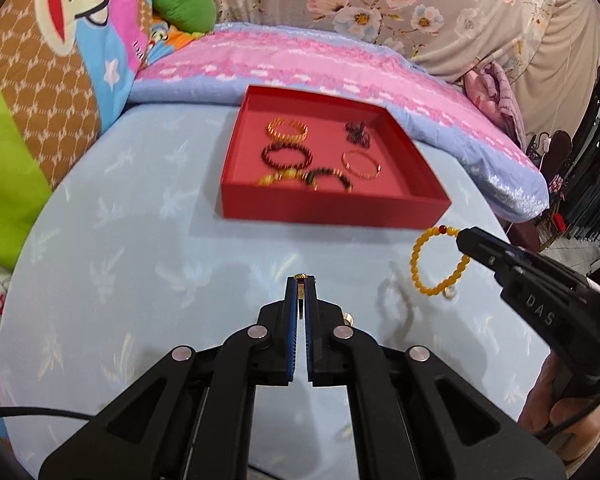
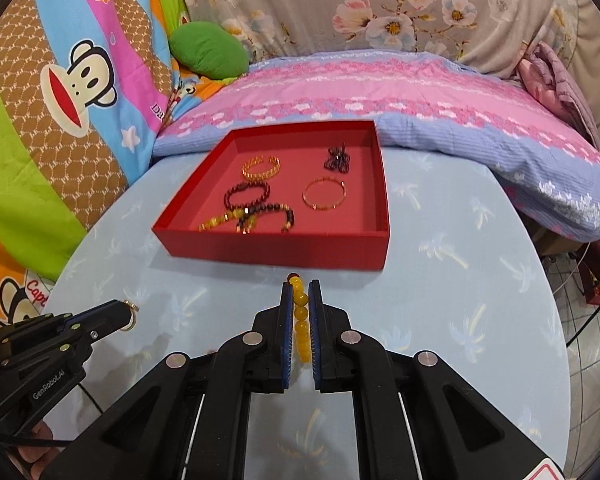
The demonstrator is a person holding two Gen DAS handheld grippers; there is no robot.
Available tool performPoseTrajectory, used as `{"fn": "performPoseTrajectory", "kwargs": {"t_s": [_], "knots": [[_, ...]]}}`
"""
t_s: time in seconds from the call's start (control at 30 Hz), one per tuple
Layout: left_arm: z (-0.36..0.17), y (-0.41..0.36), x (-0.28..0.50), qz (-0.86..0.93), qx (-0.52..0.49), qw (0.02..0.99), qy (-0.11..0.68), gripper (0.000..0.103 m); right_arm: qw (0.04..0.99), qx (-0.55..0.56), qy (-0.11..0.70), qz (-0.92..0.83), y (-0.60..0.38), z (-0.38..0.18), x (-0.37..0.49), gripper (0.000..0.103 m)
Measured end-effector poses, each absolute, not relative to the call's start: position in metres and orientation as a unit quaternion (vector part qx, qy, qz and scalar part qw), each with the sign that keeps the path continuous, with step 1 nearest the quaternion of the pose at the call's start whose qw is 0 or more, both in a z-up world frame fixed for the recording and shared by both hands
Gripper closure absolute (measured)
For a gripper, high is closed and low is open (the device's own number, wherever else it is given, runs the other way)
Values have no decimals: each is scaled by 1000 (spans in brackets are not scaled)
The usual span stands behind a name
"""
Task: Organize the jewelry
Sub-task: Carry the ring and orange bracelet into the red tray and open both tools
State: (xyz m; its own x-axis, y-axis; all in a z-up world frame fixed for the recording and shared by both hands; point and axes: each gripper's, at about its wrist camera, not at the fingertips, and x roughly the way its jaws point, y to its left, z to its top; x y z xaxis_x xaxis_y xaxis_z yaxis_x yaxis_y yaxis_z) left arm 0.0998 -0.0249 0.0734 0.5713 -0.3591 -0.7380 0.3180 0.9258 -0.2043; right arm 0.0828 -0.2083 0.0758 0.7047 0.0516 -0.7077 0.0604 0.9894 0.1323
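A red tray [image 1: 332,211] [image 2: 276,246] sits on the light blue table and holds several bracelets: a gold cuff [image 1: 286,129], a dark red bead bracelet [image 1: 287,155], a thin gold bangle [image 1: 361,163], a dark bead cluster [image 1: 357,131]. My left gripper [image 1: 301,280] is shut on a small gold ring [image 1: 300,277], also seen in the right wrist view [image 2: 130,315]. My right gripper [image 2: 301,286] is shut on a yellow bead bracelet [image 2: 300,322], which hangs from it above the table in the left wrist view [image 1: 422,268]. Both grippers are in front of the tray.
The round table [image 1: 120,248] has a pale palm-print cloth. A pink and lilac pillow [image 2: 380,92] lies behind the tray. Cartoon bedding [image 2: 60,92] rises at the left, a green cushion [image 2: 208,50] at the back. A black cable [image 1: 32,412] runs at the near left.
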Motion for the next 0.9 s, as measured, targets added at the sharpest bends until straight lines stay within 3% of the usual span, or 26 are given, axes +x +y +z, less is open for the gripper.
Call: {"fn": "performPoseTrajectory", "kwargs": {"t_s": [0.5, 0.9], "knots": [[116, -68, 189, -208, -14, 901, 379, 100, 935, 86, 345, 9, -226, 117, 163, 95], [108, -91, 248, -208, -11, 898, 387, 100, 924, 95, 369, 19, -225, 101, 226, 95]]}}
